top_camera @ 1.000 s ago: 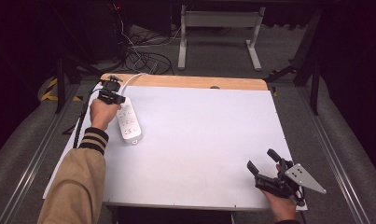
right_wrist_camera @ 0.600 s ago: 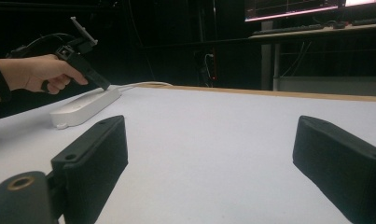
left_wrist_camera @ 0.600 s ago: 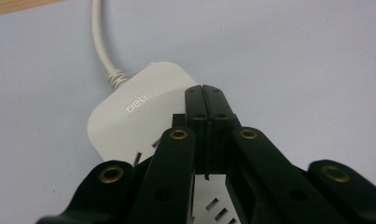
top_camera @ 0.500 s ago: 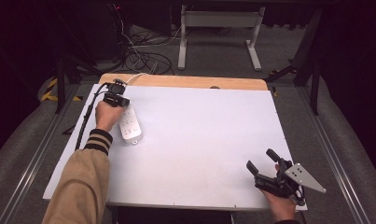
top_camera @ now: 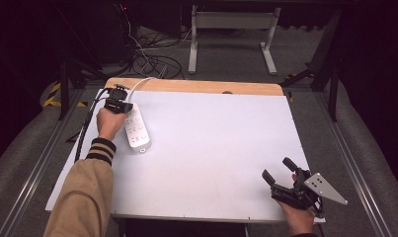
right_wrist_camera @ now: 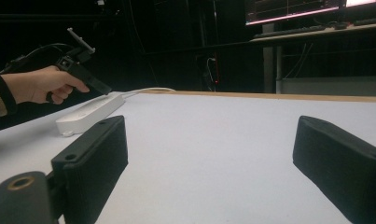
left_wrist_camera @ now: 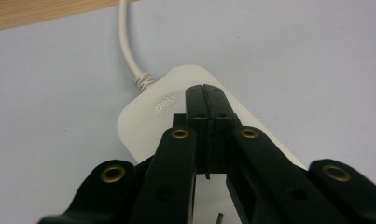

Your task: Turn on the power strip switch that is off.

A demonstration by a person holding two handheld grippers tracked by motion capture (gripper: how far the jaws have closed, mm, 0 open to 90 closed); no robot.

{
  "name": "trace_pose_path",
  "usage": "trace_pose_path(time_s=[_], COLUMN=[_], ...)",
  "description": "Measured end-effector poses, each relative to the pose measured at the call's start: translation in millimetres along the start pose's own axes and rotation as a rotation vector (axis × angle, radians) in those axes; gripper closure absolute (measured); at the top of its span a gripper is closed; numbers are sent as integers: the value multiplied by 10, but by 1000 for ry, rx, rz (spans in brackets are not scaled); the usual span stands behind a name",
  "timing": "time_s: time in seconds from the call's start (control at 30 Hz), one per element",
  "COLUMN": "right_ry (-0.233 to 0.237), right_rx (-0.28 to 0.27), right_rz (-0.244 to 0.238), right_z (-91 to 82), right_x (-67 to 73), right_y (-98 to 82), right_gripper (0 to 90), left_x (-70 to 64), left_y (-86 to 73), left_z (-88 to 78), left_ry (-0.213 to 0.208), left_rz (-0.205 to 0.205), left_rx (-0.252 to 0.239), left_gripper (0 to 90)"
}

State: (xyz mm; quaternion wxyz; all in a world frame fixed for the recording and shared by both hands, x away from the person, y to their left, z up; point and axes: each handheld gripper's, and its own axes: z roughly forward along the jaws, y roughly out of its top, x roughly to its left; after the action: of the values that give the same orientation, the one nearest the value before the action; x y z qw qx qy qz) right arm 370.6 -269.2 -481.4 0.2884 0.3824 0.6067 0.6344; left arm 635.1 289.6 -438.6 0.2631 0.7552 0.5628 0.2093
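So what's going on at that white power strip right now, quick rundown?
Left gripper shut, tips over power strip near its cord end. Right gripper open, idle near table's front corner. Nothing in the way.

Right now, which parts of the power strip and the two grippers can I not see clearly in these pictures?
- Power strip sockets: left gripper view, covered by the left gripper with its shut jaws.
- Whether the tips touch the strip: cannot tell.
- Strip's cord end: high view, runs off the table.
- Right gripper: its hand is cut by the bottom edge.
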Motion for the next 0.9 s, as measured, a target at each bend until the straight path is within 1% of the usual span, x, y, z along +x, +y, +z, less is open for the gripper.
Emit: trace_pose_path(time_s=[0.03, 0.07, 0.13, 0.23, 0.27, 0.4, 0.47, 0.5, 0.6, 0.67, 0.73, 0.83, 0.9], right_ry=[0, 0, -1, -1, 0, -3, 0, 1, 1, 0, 2, 0, -1], right_rx=[-1, -2, -4, 2, 2, 1, 2, 2, 3, 3, 4, 4, 2], right_rz=[2, 4, 5, 1, -1, -5, -4, -3, -2, -4, -2, -3, -3], right_z=[-2, -3, -2, 11, 15, 16, 17, 18, 17, 17, 18, 11, 5], right_x=[-1, -2, -3, 1, 2, -4, -1, 1, 2, 1, 4, 1, -4], right_y=[3, 4, 6, 4, 3, 6, 4, 4, 5, 3, 2, 2, 4], right_gripper=[108, 107, 108, 108, 108, 107, 107, 108, 107, 107, 108, 107, 107], left_x=[-14, -31, -46, -40, -35, -36, -44, -44, -46, -48, -46, -53, -63], left_y=[-6, -3, 3, -10, -18, -22, -22, -19, -17, -20, -21, -19, -22], left_z=[1, -3, -2, 17, 28, 35, 40, 41, 42, 43, 48, 55, 60], left_ry=[-4, -8, -8, -11, -18, -13, -12, -10, -7, -6, -6, -12, -8], left_rz=[-2, 14, 19, 15, 15, 21, 15, 22, 26, 14, 10, 29, 25], left_rx=[-6, -5, -8, 4, 7, 5, 1, 0, -2, -2, -7, -18, -22], left_gripper=[900, 900, 900, 900, 900, 900, 900, 900, 900, 900, 900, 900, 900])
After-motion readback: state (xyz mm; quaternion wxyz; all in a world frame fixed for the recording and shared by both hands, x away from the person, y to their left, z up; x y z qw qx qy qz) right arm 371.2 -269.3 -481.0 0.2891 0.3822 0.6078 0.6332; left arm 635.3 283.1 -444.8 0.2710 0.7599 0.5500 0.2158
